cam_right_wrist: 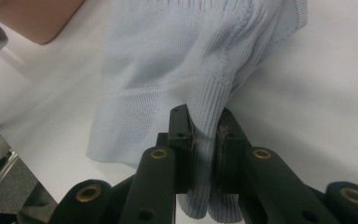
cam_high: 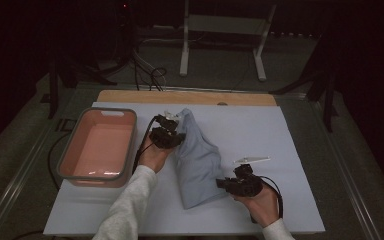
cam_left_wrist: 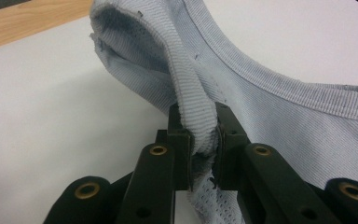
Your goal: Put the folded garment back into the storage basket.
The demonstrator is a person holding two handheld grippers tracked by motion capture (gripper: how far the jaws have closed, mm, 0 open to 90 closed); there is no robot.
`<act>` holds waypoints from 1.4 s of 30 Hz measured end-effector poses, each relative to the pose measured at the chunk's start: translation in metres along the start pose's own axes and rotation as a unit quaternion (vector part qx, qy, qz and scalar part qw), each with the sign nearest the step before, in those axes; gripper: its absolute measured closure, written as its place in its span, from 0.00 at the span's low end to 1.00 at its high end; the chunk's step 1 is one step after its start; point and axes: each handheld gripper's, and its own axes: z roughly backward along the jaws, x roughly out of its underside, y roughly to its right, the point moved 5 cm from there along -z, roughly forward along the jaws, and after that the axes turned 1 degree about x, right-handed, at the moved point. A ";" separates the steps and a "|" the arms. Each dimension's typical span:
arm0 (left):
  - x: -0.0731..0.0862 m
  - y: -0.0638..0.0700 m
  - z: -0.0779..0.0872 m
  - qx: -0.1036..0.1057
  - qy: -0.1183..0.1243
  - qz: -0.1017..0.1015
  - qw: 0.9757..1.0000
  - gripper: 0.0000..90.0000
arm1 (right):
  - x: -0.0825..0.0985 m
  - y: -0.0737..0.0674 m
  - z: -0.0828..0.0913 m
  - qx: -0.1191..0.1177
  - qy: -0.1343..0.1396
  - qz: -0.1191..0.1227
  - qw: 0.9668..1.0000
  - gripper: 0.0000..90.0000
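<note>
Lying folded on the white table cover, the pale blue garment was stretched lengthwise from far-left to near-right, just beside the pink bin. Its ribbed neckline was pinched tight in the left gripper at the far end, and the hem was clamped by the right gripper at the near end, so probably another fold next.
</note>
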 end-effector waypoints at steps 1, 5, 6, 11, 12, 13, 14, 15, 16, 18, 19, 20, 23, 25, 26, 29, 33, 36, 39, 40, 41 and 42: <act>0.000 -0.001 0.001 -0.002 -0.002 0.000 1.000 0.90 | -0.001 0.000 0.000 -0.001 0.000 0.000 1.000 0.89; -0.002 -0.003 0.004 -0.003 -0.003 -0.002 1.000 0.90 | -0.004 -0.002 -0.001 -0.003 0.000 -0.001 1.000 0.89; -0.003 -0.003 0.005 -0.003 -0.003 -0.002 1.000 0.90 | -0.005 -0.002 -0.001 -0.004 -0.001 -0.001 1.000 0.89; -0.005 -0.005 0.008 -0.004 -0.005 -0.004 1.000 0.90 | -0.009 -0.006 -0.002 -0.009 0.001 0.000 1.000 0.89; -0.005 -0.005 0.009 -0.004 -0.005 -0.004 1.000 0.90 | -0.010 -0.007 -0.002 -0.009 0.001 0.000 1.000 0.89; -0.005 -0.006 0.009 -0.004 -0.007 -0.004 1.000 0.90 | -0.011 -0.007 -0.003 -0.010 0.002 0.001 1.000 0.89; -0.006 -0.006 0.009 -0.003 -0.006 -0.002 1.000 0.90 | -0.012 -0.008 -0.003 -0.010 0.002 0.001 1.000 0.89; -0.006 -0.007 0.010 -0.002 -0.007 -0.002 1.000 0.90 | -0.013 -0.009 -0.003 -0.011 0.003 0.002 1.000 0.89; -0.006 -0.008 0.009 -0.002 -0.006 0.000 1.000 0.90 | -0.014 -0.010 -0.004 -0.012 0.004 0.002 1.000 0.89; -0.006 -0.009 0.009 -0.001 -0.006 0.003 1.000 0.90 | -0.016 -0.011 -0.004 -0.013 0.004 0.004 1.000 0.89; -0.006 -0.010 0.009 -0.001 -0.007 0.002 1.000 0.90 | -0.017 -0.012 -0.005 -0.013 0.004 0.005 1.000 0.89; -0.007 -0.010 0.009 -0.001 -0.008 0.001 1.000 0.90 | -0.018 -0.013 -0.005 -0.013 0.003 0.007 1.000 0.89; -0.008 -0.011 0.010 -0.003 -0.008 0.003 1.000 0.90 | -0.021 -0.015 -0.006 -0.014 0.004 0.007 1.000 0.89; -0.009 -0.012 0.011 -0.004 -0.010 0.001 1.000 0.90 | -0.023 -0.017 -0.006 -0.015 0.004 0.007 1.000 0.89; -0.009 -0.012 0.012 -0.003 -0.010 -0.001 1.000 0.90 | -0.023 -0.017 -0.006 -0.015 0.005 0.009 1.000 0.89; -0.011 -0.015 0.015 -0.006 -0.014 -0.004 1.000 0.90 | -0.026 -0.020 -0.006 -0.017 0.005 0.009 1.000 0.89; -0.013 -0.018 0.017 -0.008 -0.014 -0.005 1.000 0.90 | -0.030 -0.022 -0.007 -0.020 0.007 0.010 1.000 0.89; -0.014 -0.020 0.019 -0.008 -0.013 -0.001 1.000 0.90 | -0.032 -0.025 -0.007 -0.022 0.009 0.011 1.000 0.89; -0.014 -0.023 0.020 -0.007 -0.012 0.000 1.000 0.90 | -0.035 -0.027 -0.008 -0.024 0.010 0.010 1.000 0.89; -0.014 -0.024 0.021 -0.007 -0.012 0.000 1.000 0.90 | -0.036 -0.027 -0.009 -0.024 0.011 0.010 1.000 0.89; -0.015 -0.025 0.022 -0.008 -0.012 0.000 1.000 0.90 | -0.037 -0.028 -0.009 -0.024 0.011 0.007 1.000 0.89; -0.015 -0.026 0.023 -0.009 -0.012 0.000 1.000 0.90 | -0.037 -0.028 -0.009 -0.024 0.011 0.006 1.000 0.89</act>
